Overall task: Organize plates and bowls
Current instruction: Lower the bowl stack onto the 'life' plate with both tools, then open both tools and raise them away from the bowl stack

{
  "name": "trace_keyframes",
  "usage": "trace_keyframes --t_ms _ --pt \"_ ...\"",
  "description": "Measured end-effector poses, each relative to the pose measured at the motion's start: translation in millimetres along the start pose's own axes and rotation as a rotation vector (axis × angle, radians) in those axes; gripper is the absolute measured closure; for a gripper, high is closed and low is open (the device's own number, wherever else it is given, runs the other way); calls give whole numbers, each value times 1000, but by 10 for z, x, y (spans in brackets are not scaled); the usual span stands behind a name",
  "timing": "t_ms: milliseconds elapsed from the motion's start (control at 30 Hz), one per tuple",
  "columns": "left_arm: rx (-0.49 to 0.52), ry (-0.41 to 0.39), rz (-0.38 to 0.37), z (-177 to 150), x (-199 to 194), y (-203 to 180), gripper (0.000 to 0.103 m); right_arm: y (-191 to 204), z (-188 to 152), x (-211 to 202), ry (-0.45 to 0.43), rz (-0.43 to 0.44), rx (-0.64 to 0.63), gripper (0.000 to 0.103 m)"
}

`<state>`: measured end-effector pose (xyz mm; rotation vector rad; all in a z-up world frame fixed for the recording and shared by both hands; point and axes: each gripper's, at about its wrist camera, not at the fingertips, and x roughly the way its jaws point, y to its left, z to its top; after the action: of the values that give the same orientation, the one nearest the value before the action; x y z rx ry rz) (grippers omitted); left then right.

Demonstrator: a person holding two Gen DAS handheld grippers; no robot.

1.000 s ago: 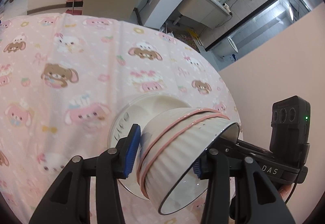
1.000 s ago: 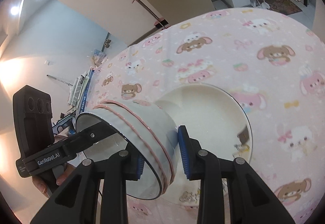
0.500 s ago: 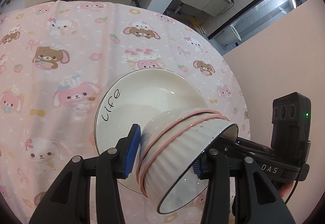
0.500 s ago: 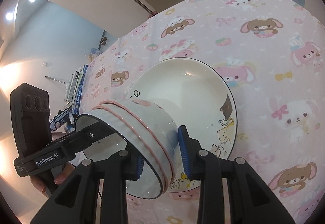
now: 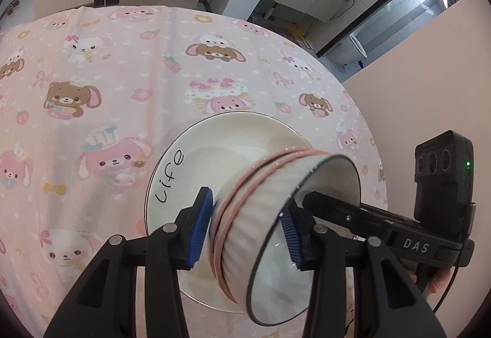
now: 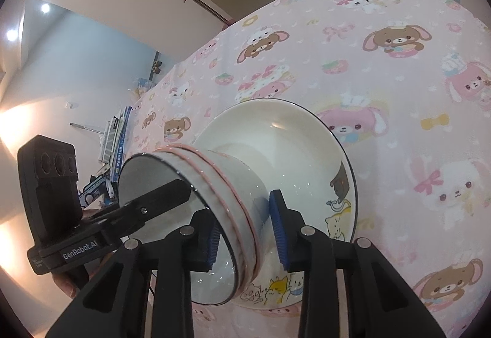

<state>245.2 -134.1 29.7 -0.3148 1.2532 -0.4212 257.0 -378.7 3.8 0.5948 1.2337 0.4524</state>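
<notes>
A ribbed white bowl (image 5: 276, 215) with 2 pink bands is held tilted on its side above a white plate (image 5: 196, 166), and compared with a second ago much more of the plate is now seen beneath it, so the bowl has been brought lower and is judged close to being set down on the plate. From left to right in the left wrist view, the pink tablecloth (image 5: 92, 86) printed with cartoon bears and rabbits is seen first, then the plate with "Life" written on its glossy rim, then the bowl. The left gripper (image 5: 245, 230) is clamped on the bowl's wall, 1 blue ridged pad outside and 1 inside the dark-edged rim. The right gripper (image 6: 245, 230) is likewise clamped across the opposite rim. The plate is shallow, round, smooth and decorated with small cats.
</notes>
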Motion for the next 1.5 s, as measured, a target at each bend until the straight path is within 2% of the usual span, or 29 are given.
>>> trace_keyframes --t_ms 167,300,533,667,733,967,1000,1133,1233,1333,1400,1467,1500 --pt "-4 8 -9 40 44 49 62 5 41 66 -9 -19 -6 70" --pt "-3 14 28 27 142 51 62 -24 73 117 -11 -29 12 70" --pt "-19 25 3 29 139 75 62 -60 76 104 2 -16 22 70" --pt "-4 16 18 13 141 41 60 -19 46 96 -8 -41 6 70" --pt "1 23 13 10 146 24 55 -3 38 99 -6 -52 1 70" --pt "21 29 46 -7 124 -44 53 103 2 91 -3 -117 -34 70" --pt "22 20 48 -8 102 -51 51 132 -10 73 -13 -132 -44 70" --pt "51 -66 28 15 -130 -139 34 263 -54 -22 -55 -188 -110 69" --pt "114 -131 76 -5 -342 -271 25 355 -78 -153 -106 -223 -144 69" --pt "195 -211 175 -92 -502 -384 22 430 -102 -293 -146 -234 -170 69" --pt "198 -281 228 -150 -608 -408 22 470 -134 -385 -178 -249 -178 68" --pt "180 -339 212 -204 -726 -383 22 496 -183 -457 -205 -260 -184 66" --pt "181 -355 186 -234 -780 -375 22 512 -208 -484 -213 -264 -194 62"
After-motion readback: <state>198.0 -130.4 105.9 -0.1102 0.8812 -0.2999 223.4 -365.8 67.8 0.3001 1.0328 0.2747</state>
